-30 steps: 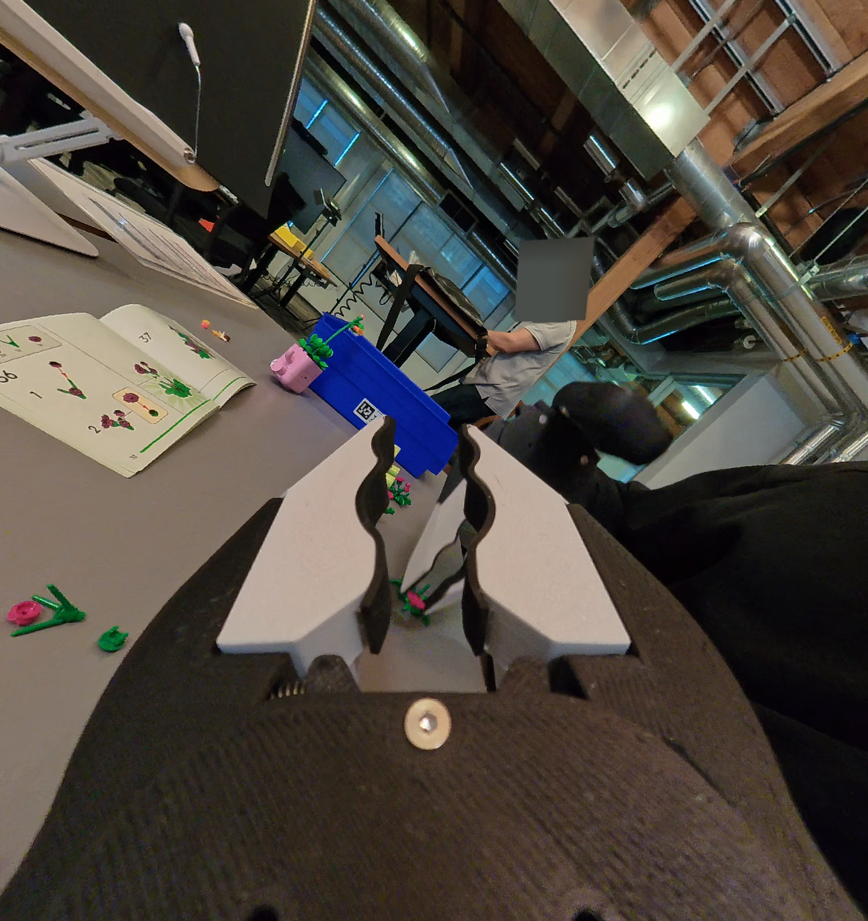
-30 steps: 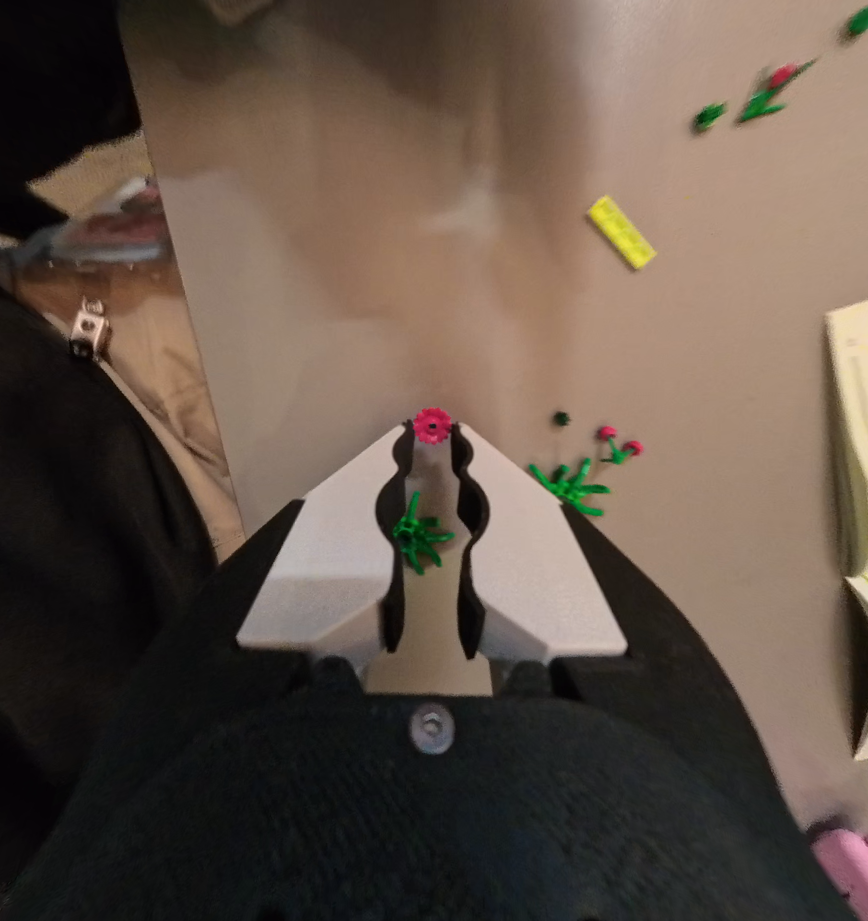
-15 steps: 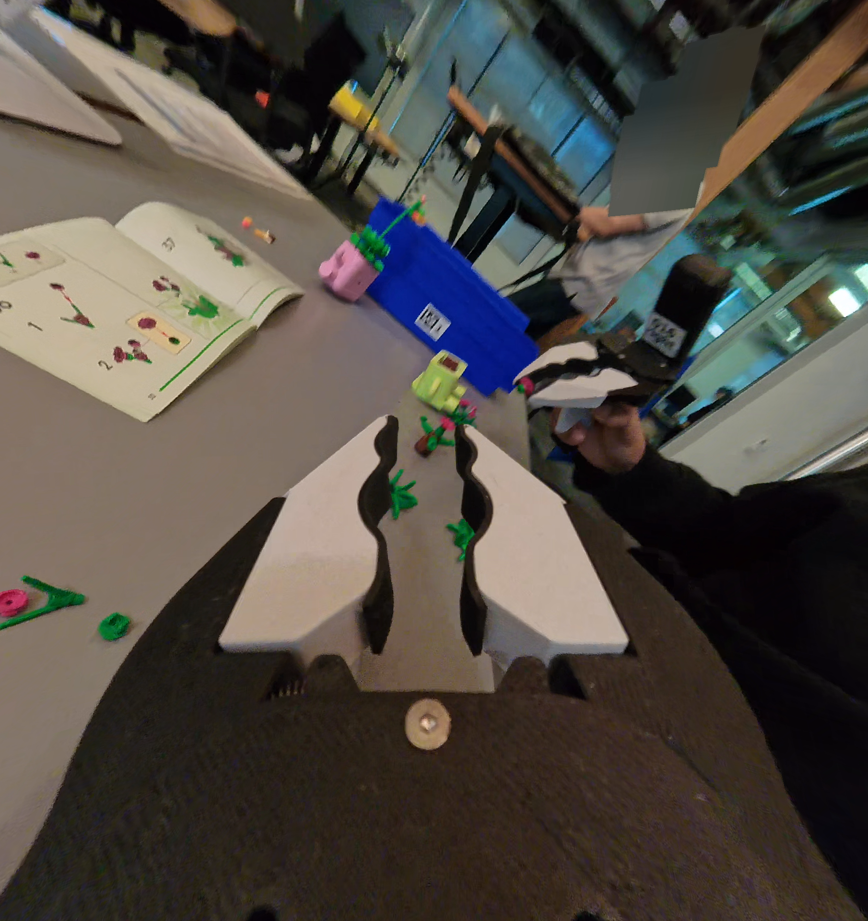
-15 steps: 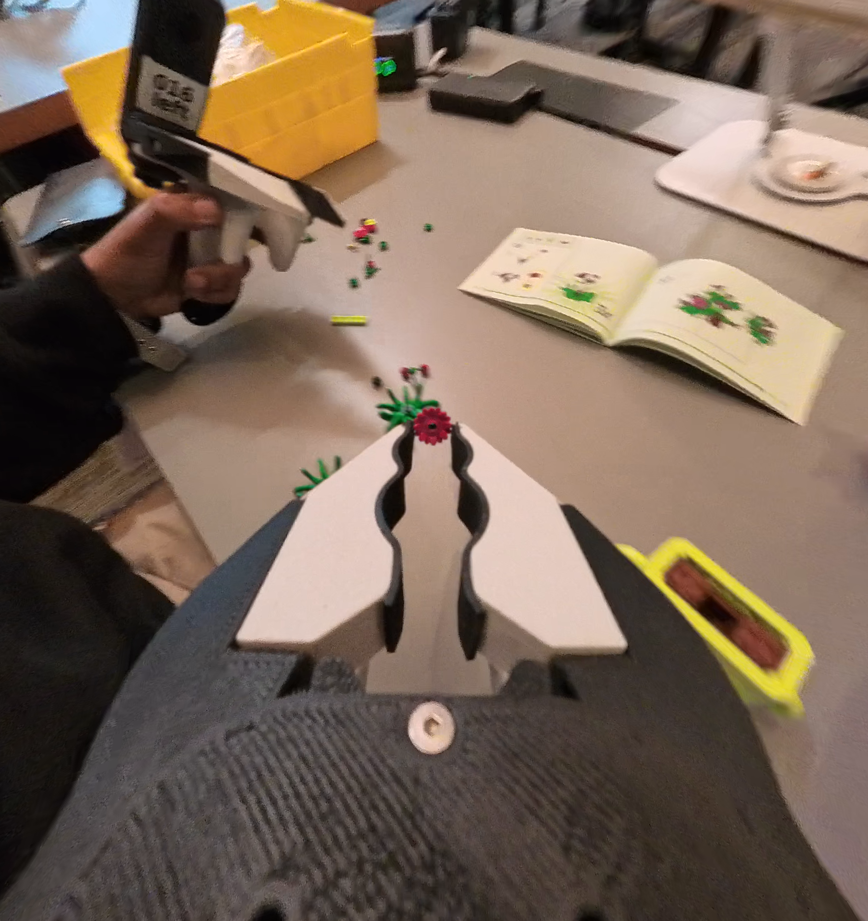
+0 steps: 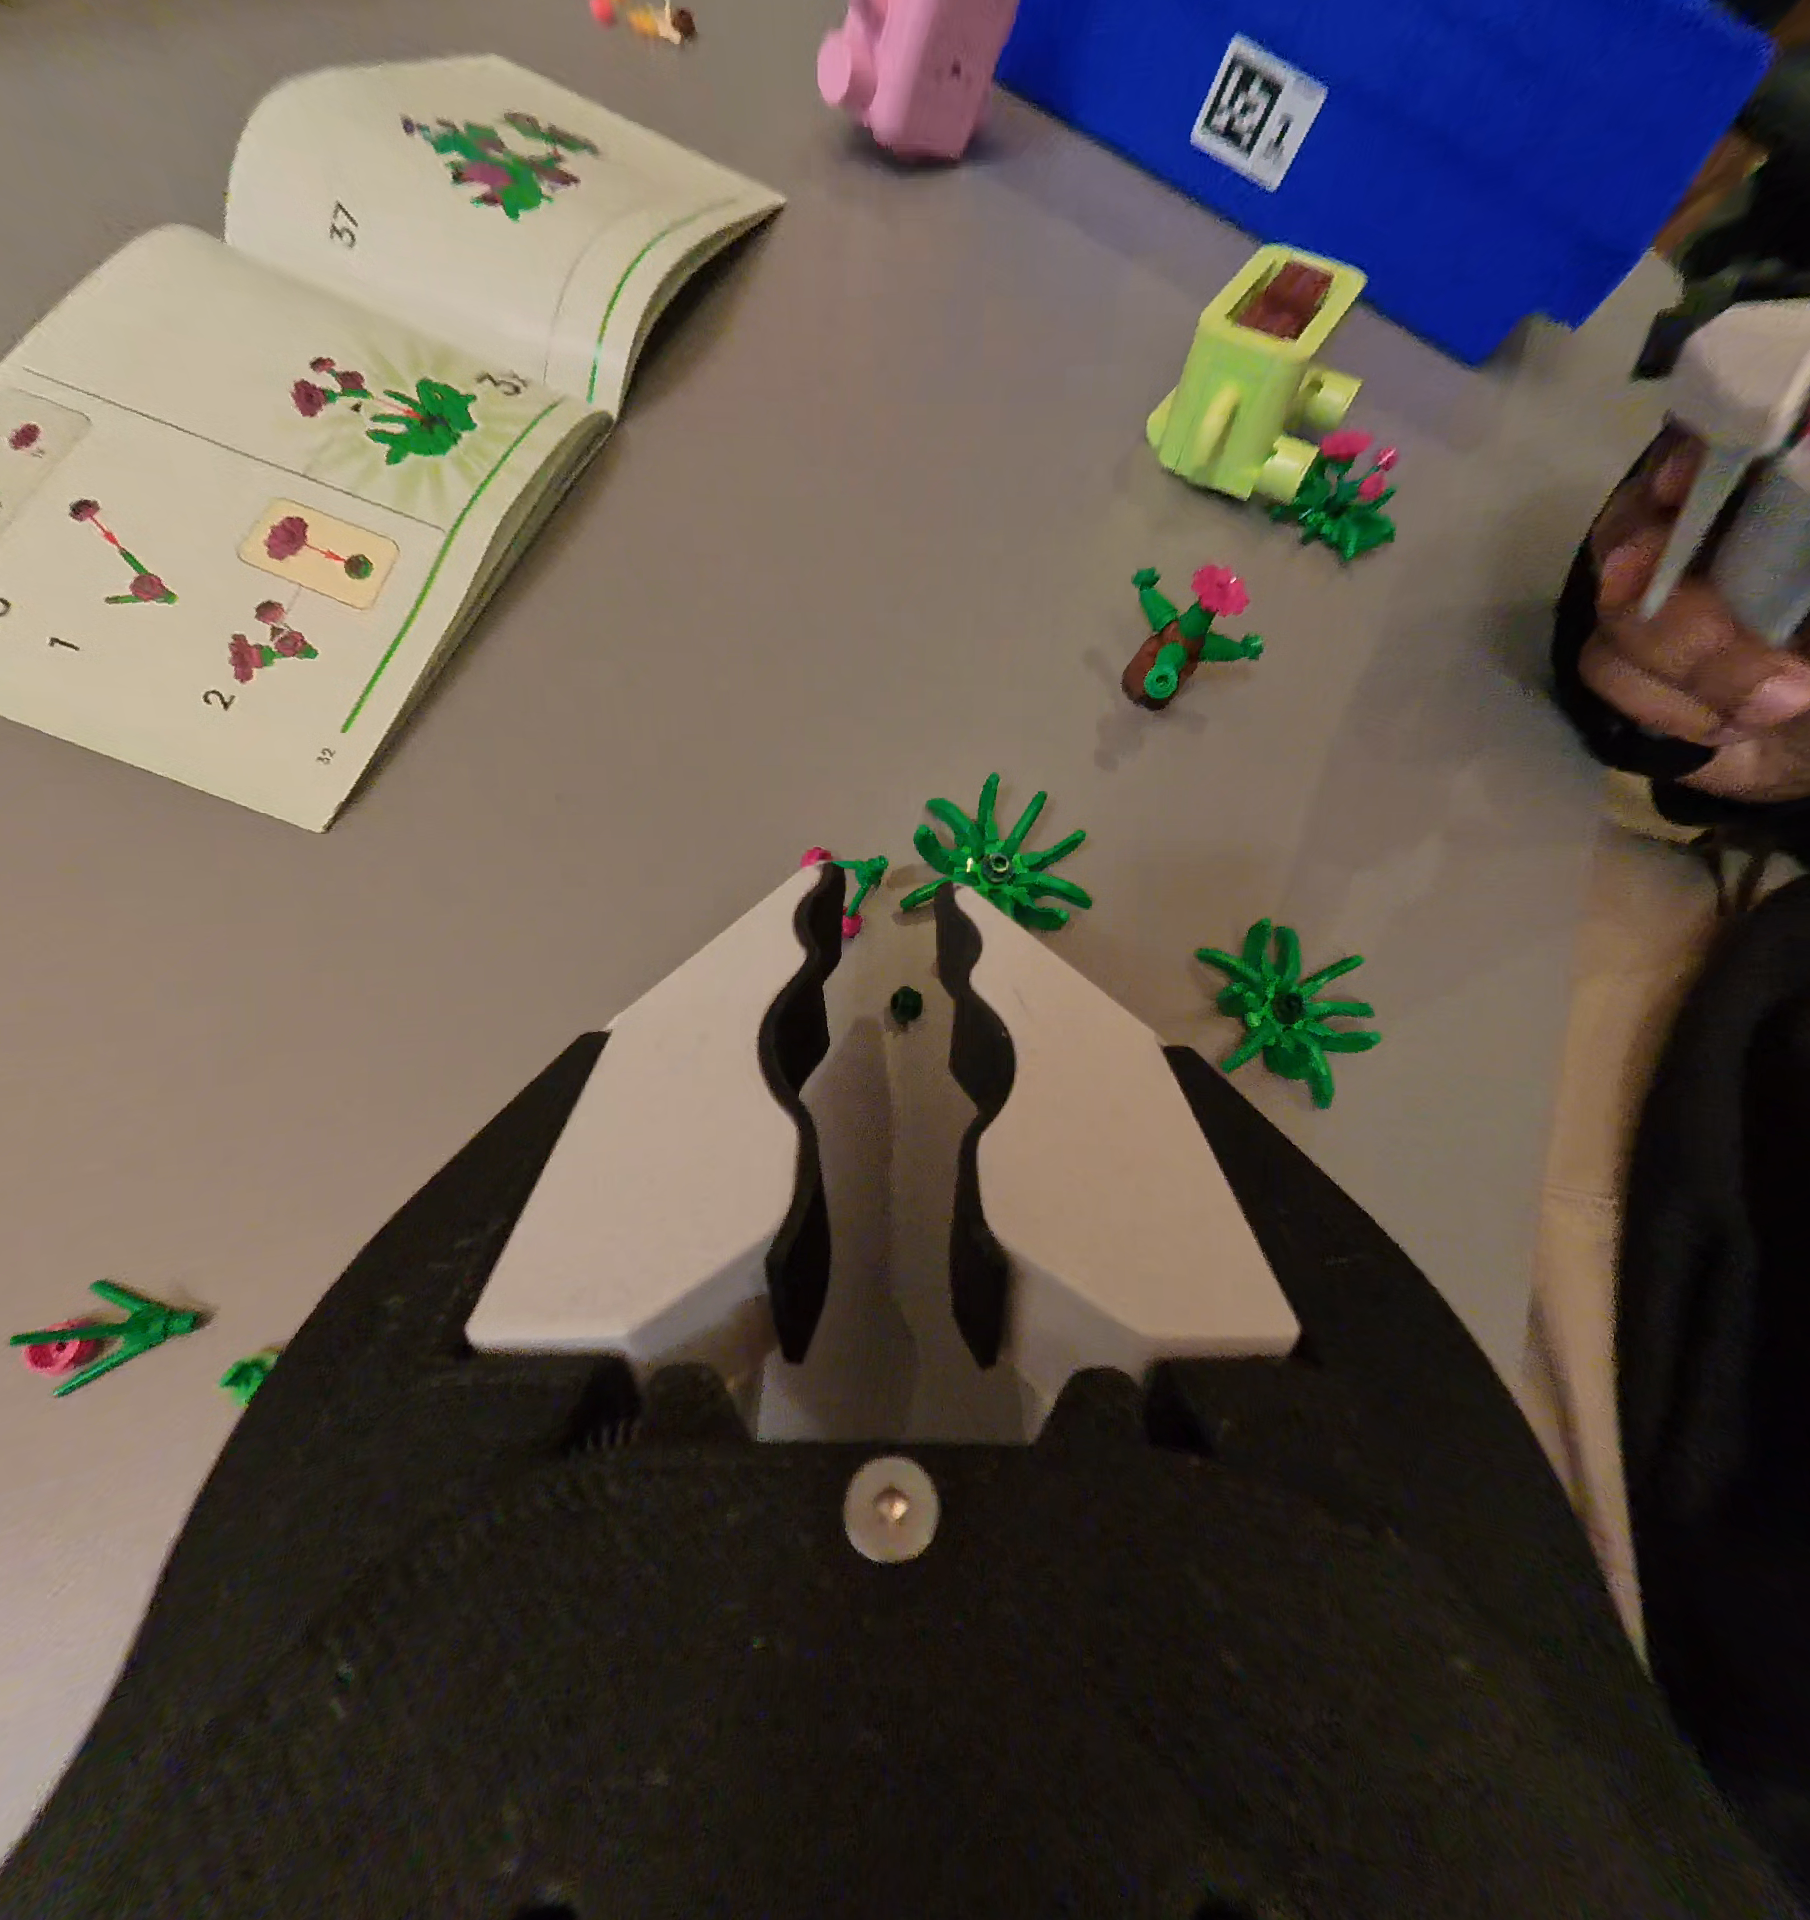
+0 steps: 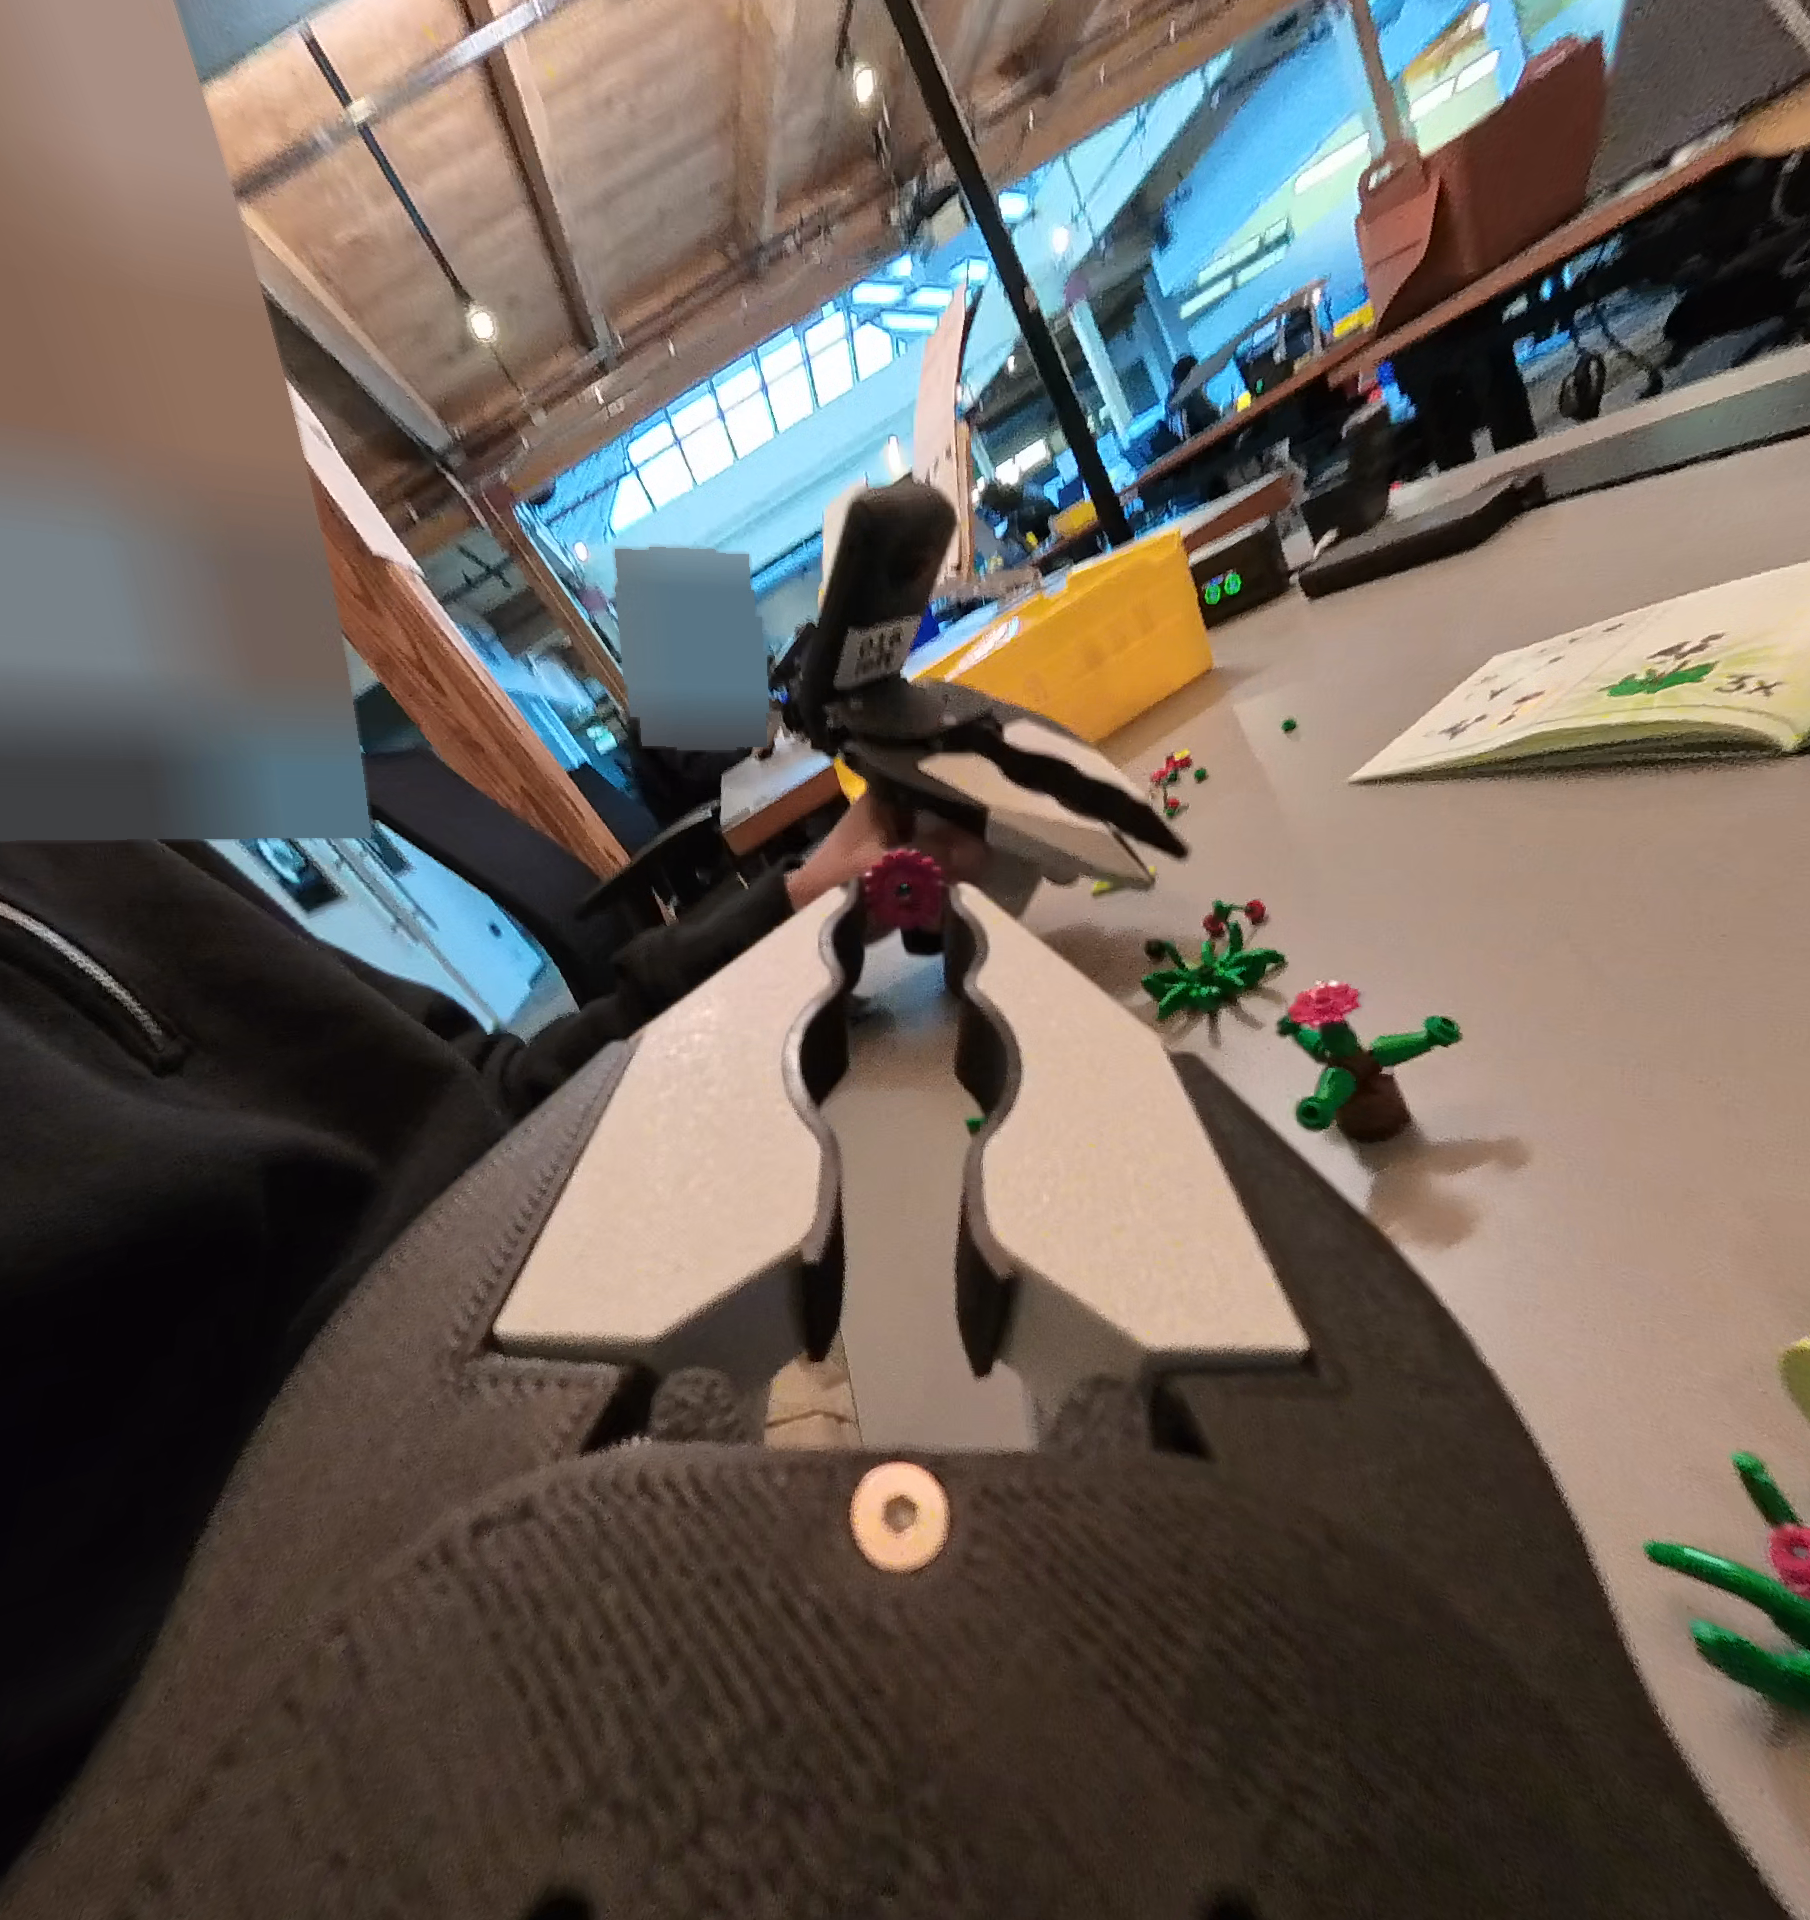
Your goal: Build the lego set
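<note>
My left gripper [image 5: 880, 883] is open and empty, low over the grey table [image 5: 776, 623]. A small green stem with pink buds [image 5: 861, 881] lies at its tips. A tiny dark green stud [image 5: 906, 1005] lies on the table between the fingers. A green leaf piece [image 5: 1000, 868] lies just past the right fingertip, and another [image 5: 1285, 1008] to the right. My right gripper [image 6: 903, 896] is shut on a pink flower piece [image 6: 903, 885] and holds it above the table; it also shows in the left wrist view [image 5: 1774, 468]. The left gripper [image 6: 1161, 857] shows beyond it.
An open instruction booklet [image 5: 309, 416] lies at the left. A brown base with green stems and a pink flower [image 5: 1187, 639], a lime pot [image 5: 1259, 384], a flower cluster [image 5: 1342, 494], a pink pot [image 5: 911, 73] and a blue bin [image 5: 1400, 135] lie ahead. A yellow bin [image 6: 1077, 634] stands farther off. Across from one pair of fingers to the other is roughly 15 cm. To the lime pot [image 5: 1259, 384]: right tips about 12 cm, left tips about 20 cm.
My left gripper has tipped down toward the table and closed in on the leaf pieces. My right gripper has risen from the table and swung round, still holding the pink flower.
</note>
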The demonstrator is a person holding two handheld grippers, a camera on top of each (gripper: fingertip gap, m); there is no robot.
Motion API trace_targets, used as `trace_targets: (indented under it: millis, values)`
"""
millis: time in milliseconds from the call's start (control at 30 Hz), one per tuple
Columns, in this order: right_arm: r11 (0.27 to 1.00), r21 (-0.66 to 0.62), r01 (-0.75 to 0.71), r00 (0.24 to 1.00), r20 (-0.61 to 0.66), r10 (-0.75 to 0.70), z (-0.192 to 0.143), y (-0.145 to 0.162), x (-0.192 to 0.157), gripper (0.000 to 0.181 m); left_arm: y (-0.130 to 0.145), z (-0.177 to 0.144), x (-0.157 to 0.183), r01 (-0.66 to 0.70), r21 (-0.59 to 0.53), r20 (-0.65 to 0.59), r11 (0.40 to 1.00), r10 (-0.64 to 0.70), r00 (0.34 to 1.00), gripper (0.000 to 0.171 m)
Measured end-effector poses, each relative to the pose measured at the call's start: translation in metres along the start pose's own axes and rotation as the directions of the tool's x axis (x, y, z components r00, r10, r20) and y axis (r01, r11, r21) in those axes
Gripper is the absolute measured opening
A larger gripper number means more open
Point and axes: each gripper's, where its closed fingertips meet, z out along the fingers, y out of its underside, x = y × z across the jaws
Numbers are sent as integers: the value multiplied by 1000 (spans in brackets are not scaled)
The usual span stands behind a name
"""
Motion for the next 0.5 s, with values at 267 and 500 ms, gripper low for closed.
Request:
trace_targets:
  millis: [267,500]
  values:
    - [998,44,-34,998,61,31,-3,-5,-4,12,5,10,2,-25,-36,13,999,25,1000,15]
    - [998,36,-47,997,69,45,-1,-4,-4,12,8,15,0,-33,-59,32,998,35,999,15]
